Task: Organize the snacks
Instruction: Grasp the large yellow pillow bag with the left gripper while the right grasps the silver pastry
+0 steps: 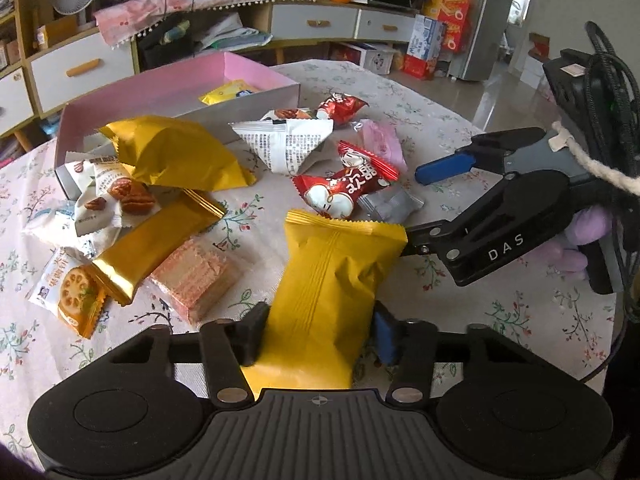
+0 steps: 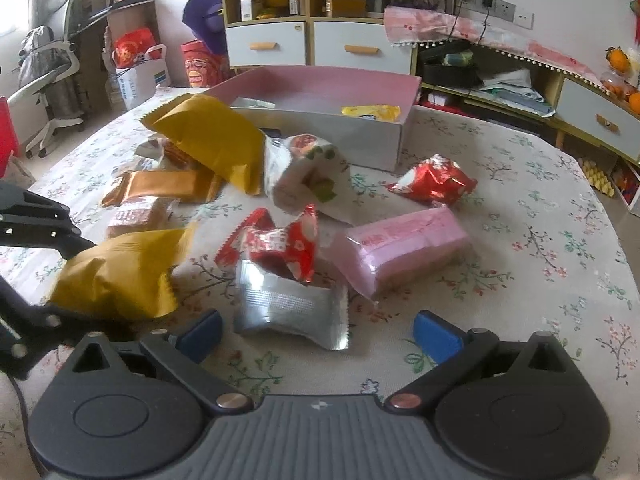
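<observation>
- Living room setup: floral tablecloth (image 2: 540,184) covered in scattered snacks, with cabinets and a desk fan behind.
- Pink box (image 1: 168,92) sits at the far side of the table, and a small yellow packet (image 1: 228,92) is already inside it.
- Left gripper (image 1: 318,336) is clamped on a yellow snack bag (image 1: 332,280), well short of the box.
- Right gripper (image 2: 316,334) has its fingers spread wide with nothing in them, just short of the silver packet (image 2: 288,306).
- My guess: we're mid-carry, and the next move is to take the yellow bag across to the box and drop it in.
- Readable text: "DAS" on the right gripper body. The packets carry Chinese print I can't make out.
</observation>
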### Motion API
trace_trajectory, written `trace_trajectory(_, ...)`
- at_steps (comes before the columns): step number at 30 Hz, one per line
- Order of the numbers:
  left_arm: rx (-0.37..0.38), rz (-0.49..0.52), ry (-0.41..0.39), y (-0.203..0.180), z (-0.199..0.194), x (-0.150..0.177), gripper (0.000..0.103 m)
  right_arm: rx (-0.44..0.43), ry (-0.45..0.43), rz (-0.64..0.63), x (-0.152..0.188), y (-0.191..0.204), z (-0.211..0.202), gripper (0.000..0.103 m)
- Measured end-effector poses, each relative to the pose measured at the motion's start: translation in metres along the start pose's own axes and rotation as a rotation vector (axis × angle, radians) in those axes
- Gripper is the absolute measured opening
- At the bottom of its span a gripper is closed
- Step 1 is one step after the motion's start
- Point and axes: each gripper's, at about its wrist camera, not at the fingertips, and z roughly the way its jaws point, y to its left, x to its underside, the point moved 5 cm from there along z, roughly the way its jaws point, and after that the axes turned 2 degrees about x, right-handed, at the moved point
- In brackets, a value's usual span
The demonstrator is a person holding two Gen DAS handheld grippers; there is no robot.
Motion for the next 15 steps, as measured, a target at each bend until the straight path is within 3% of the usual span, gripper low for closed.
trace_trajectory(7,-0.012,-0.089,0.000,0.009,-0.002,-0.003,0.042,-0.013,-0.021,-0.011,-0.003,0.006,-0.005,0.055)
trace_trajectory(9,-0.014,-0.111,-0.003,0.011,-0.004,-0.004,0.041,-0.022,-0.025,-0.016,-0.004,0.009,-0.006,0.042)
trace_trajectory(15,-0.026,-0.150,-0.019,0.014,-0.009,-0.007,0.040,-0.050,0.000,-0.024,-0.008,0.015,-0.009,0.025)
